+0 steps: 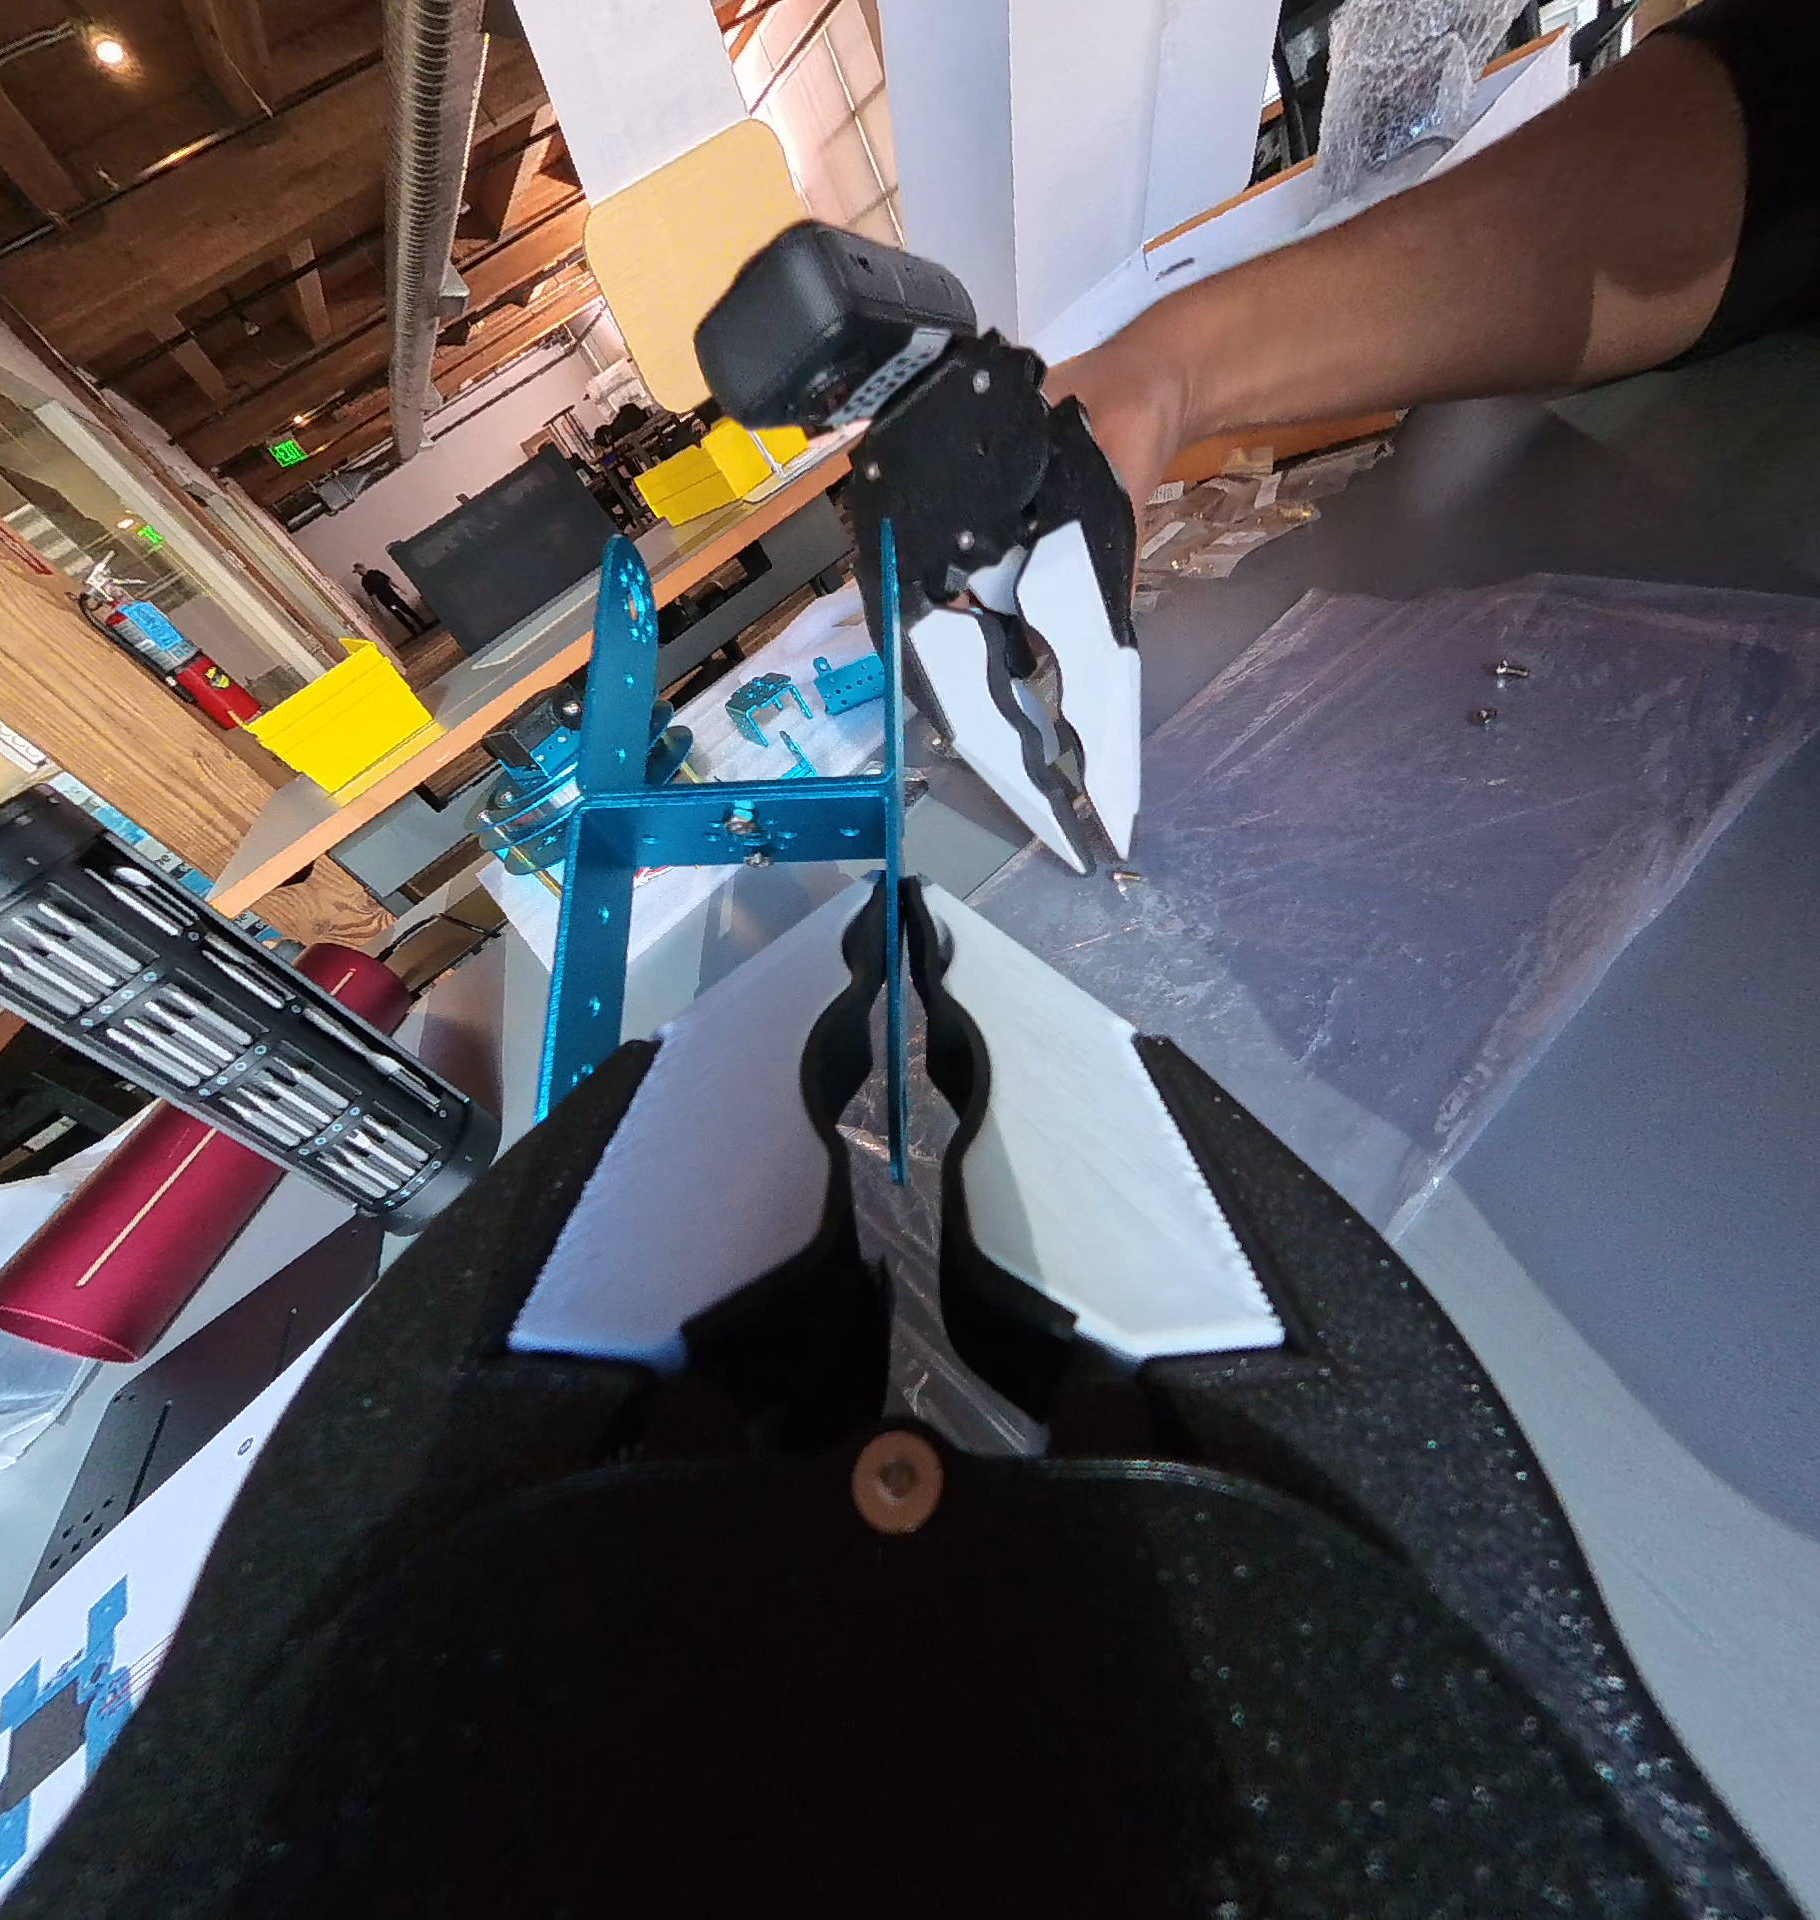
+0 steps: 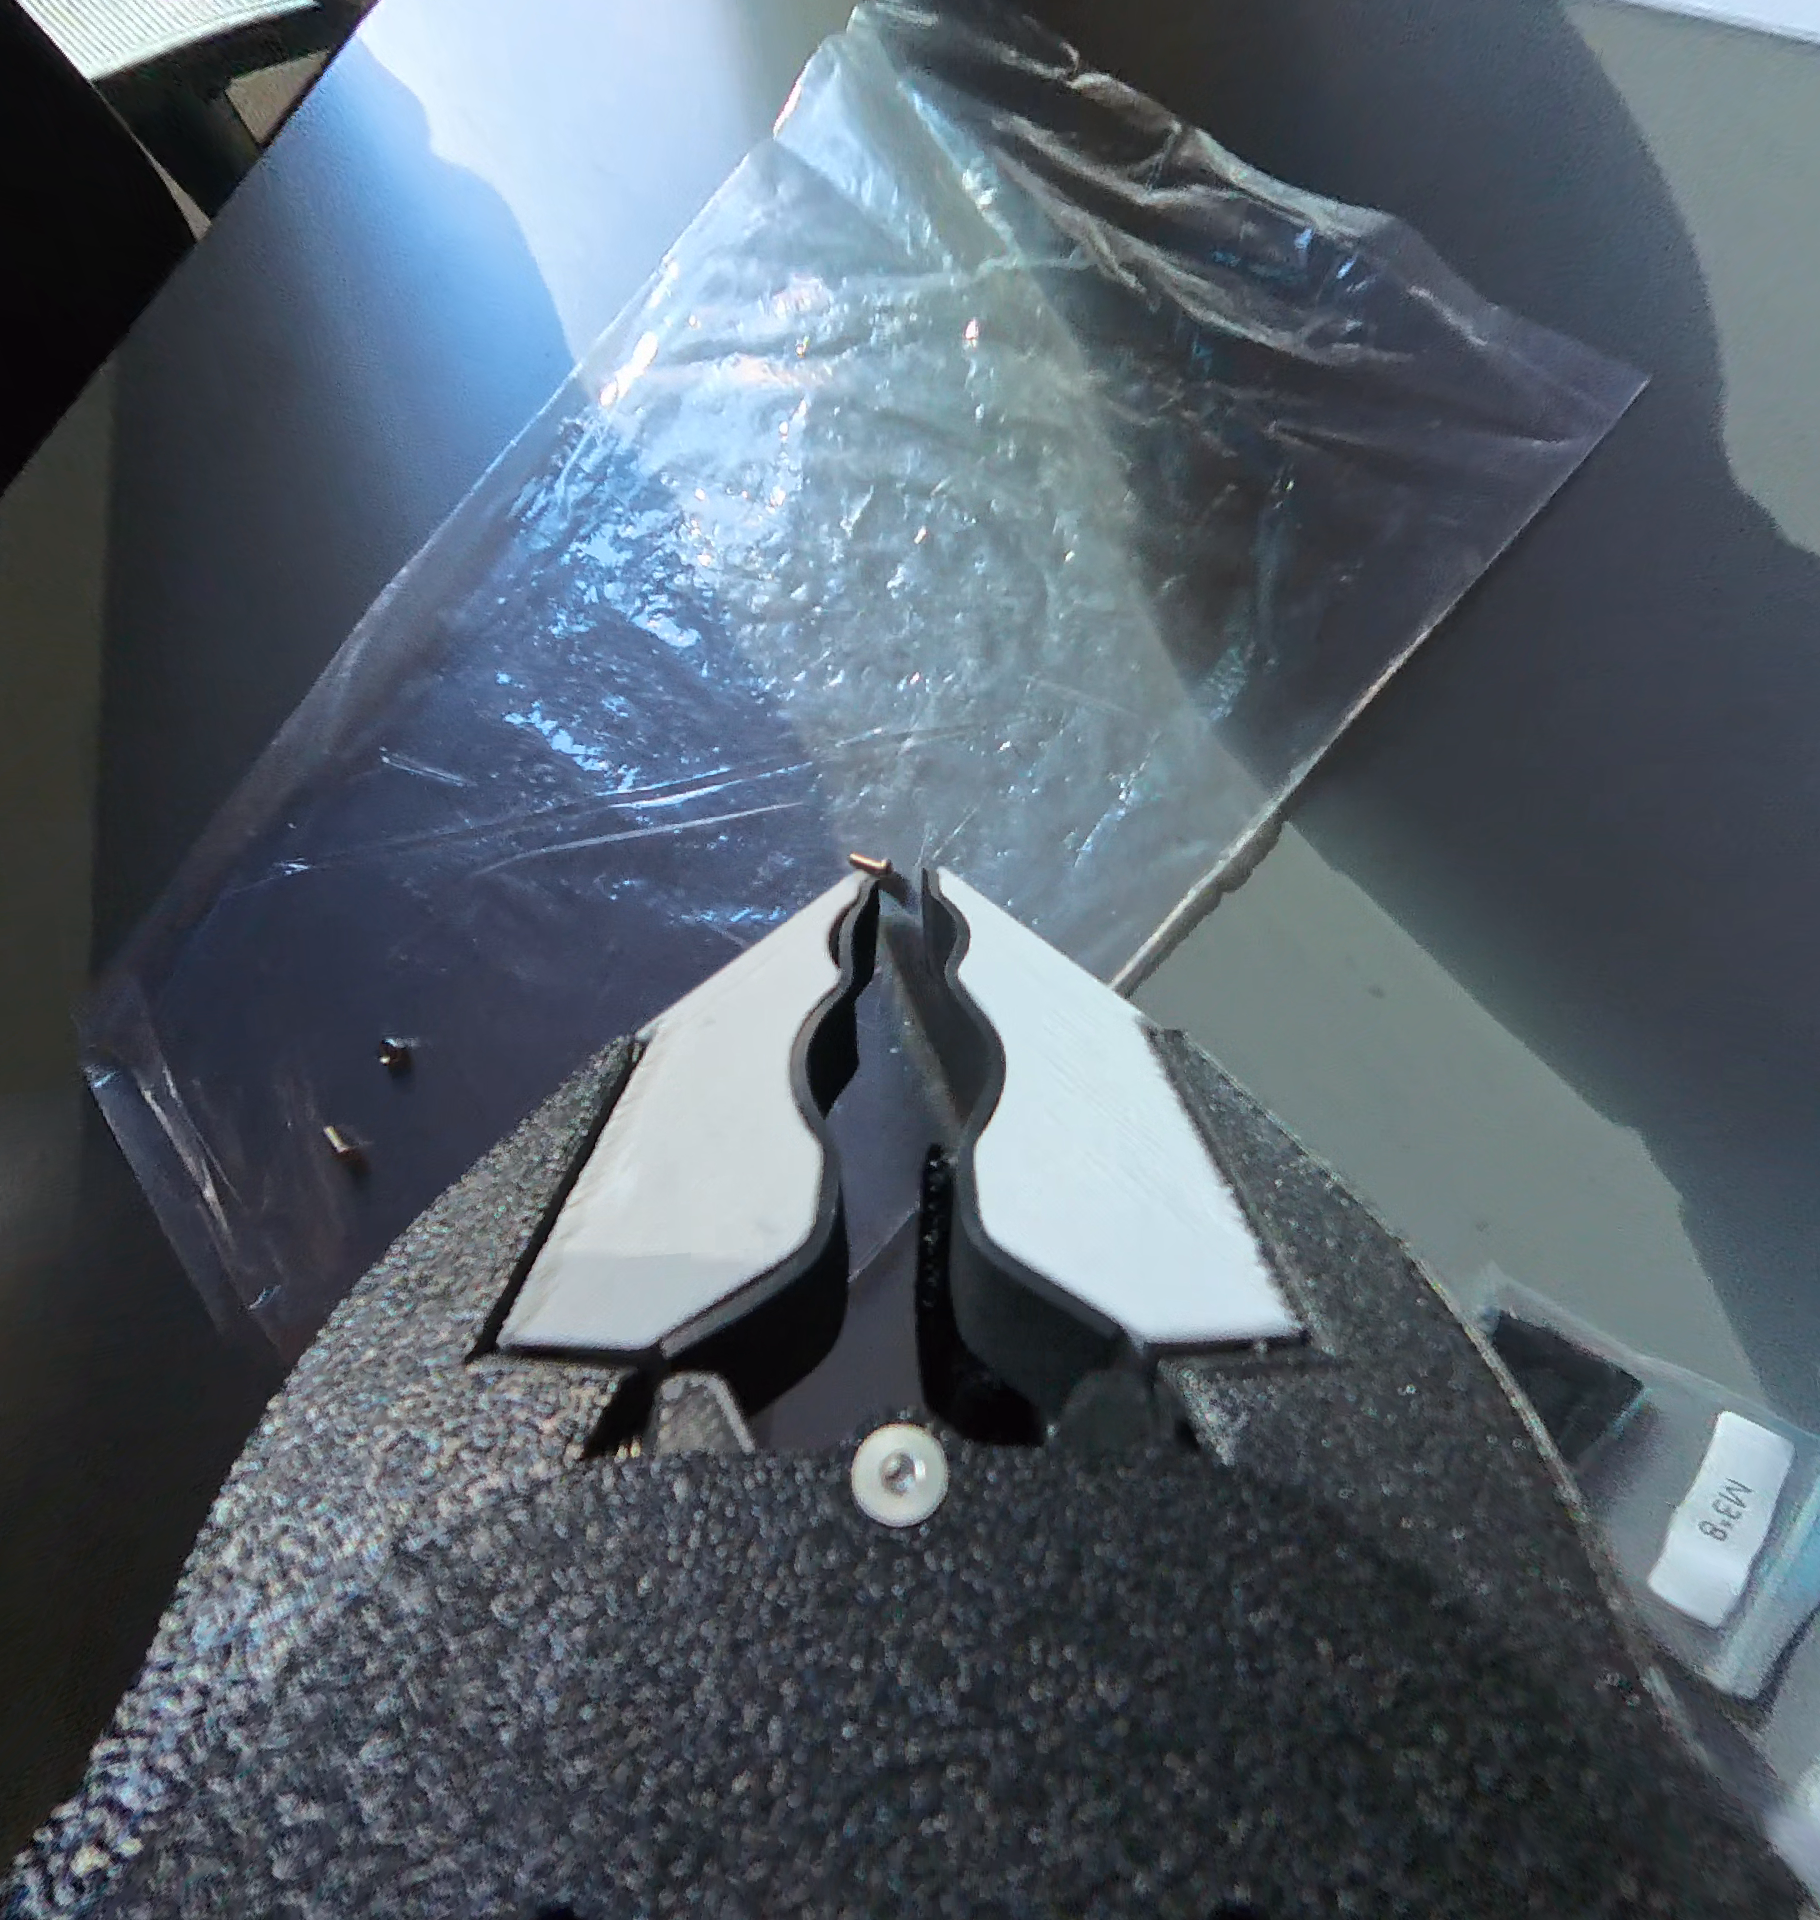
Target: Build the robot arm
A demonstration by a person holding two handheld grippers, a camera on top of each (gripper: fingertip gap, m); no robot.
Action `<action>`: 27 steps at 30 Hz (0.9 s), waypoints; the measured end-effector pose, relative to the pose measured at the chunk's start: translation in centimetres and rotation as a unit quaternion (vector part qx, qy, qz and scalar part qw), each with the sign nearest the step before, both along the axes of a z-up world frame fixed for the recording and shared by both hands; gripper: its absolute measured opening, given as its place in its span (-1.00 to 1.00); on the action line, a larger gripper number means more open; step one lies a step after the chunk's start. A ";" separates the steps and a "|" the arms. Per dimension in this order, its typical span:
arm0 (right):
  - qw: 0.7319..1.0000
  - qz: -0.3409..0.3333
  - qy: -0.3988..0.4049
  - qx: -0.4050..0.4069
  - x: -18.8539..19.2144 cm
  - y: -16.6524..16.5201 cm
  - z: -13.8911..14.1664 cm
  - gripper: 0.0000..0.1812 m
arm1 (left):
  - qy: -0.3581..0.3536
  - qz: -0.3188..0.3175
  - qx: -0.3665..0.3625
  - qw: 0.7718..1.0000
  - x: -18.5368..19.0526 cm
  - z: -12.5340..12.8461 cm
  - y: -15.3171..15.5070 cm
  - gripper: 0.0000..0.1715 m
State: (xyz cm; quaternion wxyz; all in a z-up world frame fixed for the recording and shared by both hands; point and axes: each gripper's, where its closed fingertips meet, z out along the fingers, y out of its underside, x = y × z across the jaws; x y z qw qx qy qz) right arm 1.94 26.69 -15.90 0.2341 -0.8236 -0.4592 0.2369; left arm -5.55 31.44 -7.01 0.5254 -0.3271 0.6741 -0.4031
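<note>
My left gripper (image 1: 893,894) is shut on the thin edge-on plate of a blue metal bracket assembly (image 1: 740,821) and holds it up above the grey table. My right gripper (image 2: 898,883) points down at a clear plastic bag (image 2: 885,520), its jaws a narrow gap apart and empty. A tiny screw (image 2: 870,860) lies on the bag just beyond its left fingertip. In the left wrist view the right gripper (image 1: 1098,862) hovers beside the bracket with that screw (image 1: 1122,878) at its tips. Two more screws (image 2: 397,1051) (image 2: 343,1143) lie on the bag to the left.
A black screwdriver bit holder (image 1: 189,1029) and a red cylinder (image 1: 158,1236) lie at the left, over an instruction sheet (image 1: 54,1683). Loose blue parts (image 1: 781,701) sit on white foam behind. A person's arm (image 1: 1405,312) holds the right gripper. A small labelled bag (image 2: 1716,1527) lies at the right. Across from one pair of fingers to the other is roughly 12 cm.
</note>
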 end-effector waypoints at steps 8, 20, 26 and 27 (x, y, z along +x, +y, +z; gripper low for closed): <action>1.000 0.011 0.007 -0.003 -0.7 -0.3 -0.2 -1.00 | 0.001 0.000 0.001 1.000 -0.1 0.0 0.0 -0.99; 1.000 0.009 0.010 0.017 -0.8 0.1 0.2 -0.94 | 0.001 0.000 0.001 1.000 -0.2 0.0 0.1 -0.99; 1.000 0.015 0.023 -0.002 -1.3 -0.3 -0.1 -0.97 | 0.002 -0.002 0.002 1.000 -0.2 0.0 0.1 -0.99; 1.000 0.014 0.025 -0.010 -1.3 -0.4 -0.2 -0.97 | 0.003 -0.002 0.002 1.000 -0.2 0.0 0.1 -0.99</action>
